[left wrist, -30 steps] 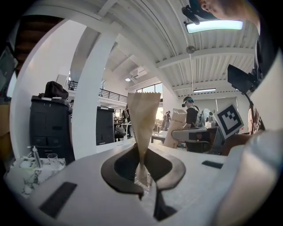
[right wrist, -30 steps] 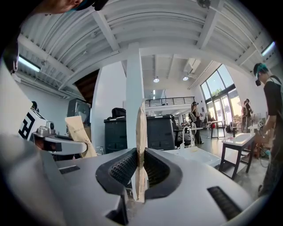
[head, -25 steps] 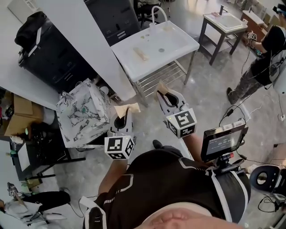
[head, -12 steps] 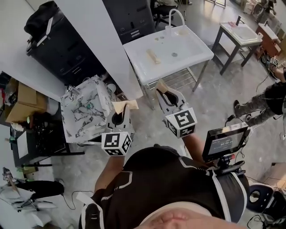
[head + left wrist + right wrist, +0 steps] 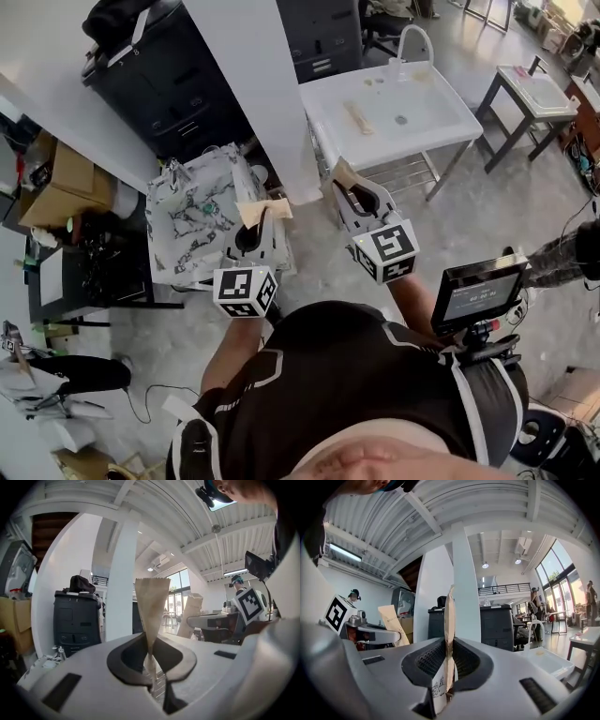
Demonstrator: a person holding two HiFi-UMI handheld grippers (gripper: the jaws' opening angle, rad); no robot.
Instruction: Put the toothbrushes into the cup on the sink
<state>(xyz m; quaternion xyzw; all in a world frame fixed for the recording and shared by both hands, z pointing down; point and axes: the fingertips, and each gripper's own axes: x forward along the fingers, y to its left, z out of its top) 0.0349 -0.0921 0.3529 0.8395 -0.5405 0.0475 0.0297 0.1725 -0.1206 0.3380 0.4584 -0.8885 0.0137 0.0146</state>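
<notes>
In the head view my left gripper (image 5: 255, 228) is shut on a brown paper packet (image 5: 265, 210) that sticks up from its jaws. My right gripper (image 5: 350, 193) is shut on a second brown packet (image 5: 339, 174). Both are held in the air over the floor, short of the white sink (image 5: 441, 117). A pale packet (image 5: 357, 116) lies in the sink basin, and a tap (image 5: 413, 39) stands at its far edge. I cannot make out a cup. The left gripper view shows its packet (image 5: 151, 606) pinched upright; the right gripper view shows its printed packet (image 5: 449, 634) edge-on between the ribbed pads.
A white pillar (image 5: 258, 84) stands between me and the sink's left side. A marble-patterned box (image 5: 197, 216) sits on the floor at left, with a black cabinet (image 5: 173, 80) behind it. A second sink stand (image 5: 539, 89) and a person's leg (image 5: 562, 258) are at right.
The head view has swung left: the sink has slid toward the upper right of the picture and the patterned box toward the middle. Both grippers still hold their packets in the same pose.
</notes>
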